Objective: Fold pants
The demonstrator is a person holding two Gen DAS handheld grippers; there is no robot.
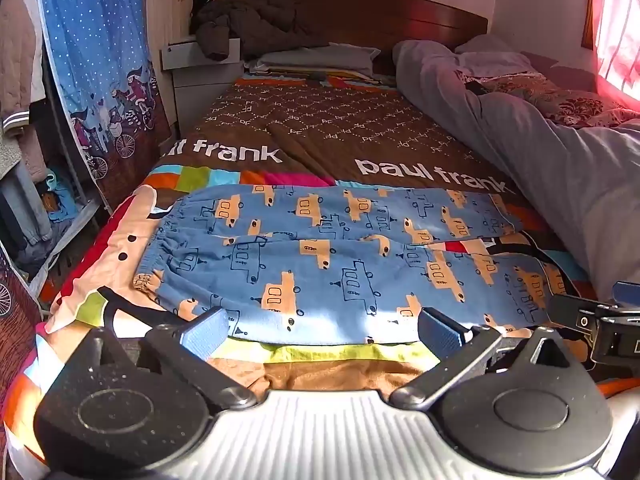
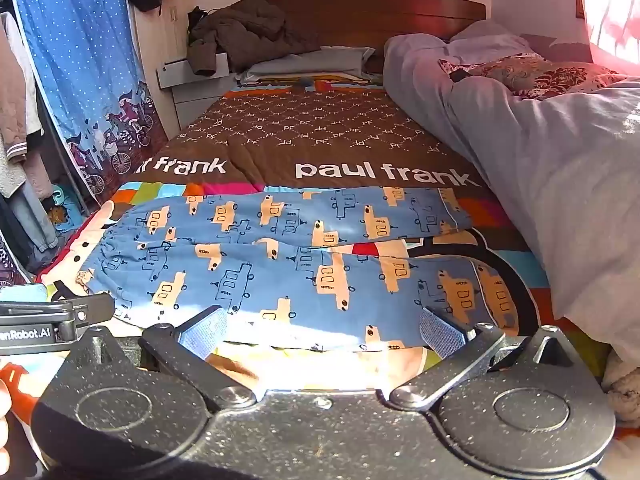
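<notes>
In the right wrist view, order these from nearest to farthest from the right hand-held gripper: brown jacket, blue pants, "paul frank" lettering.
From the right hand-held gripper:
1. Blue pants, directly ahead.
2. "paul frank" lettering, mid-bed.
3. Brown jacket, by the headboard, left.

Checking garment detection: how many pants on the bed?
1: blue car-print pants spread flat across the near end of the bed, waistband at left, legs to the right.

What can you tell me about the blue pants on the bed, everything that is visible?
The pants are soft blue cloth printed with orange and outlined cars. They lie flat and unfolded across the bedspread, the gathered elastic waistband at the picture's left, both legs running right, slightly apart at the ends. Sunlight falls on the near edge. Only the bedspread touches them; the left gripper and the right gripper are open just before that edge.
</notes>
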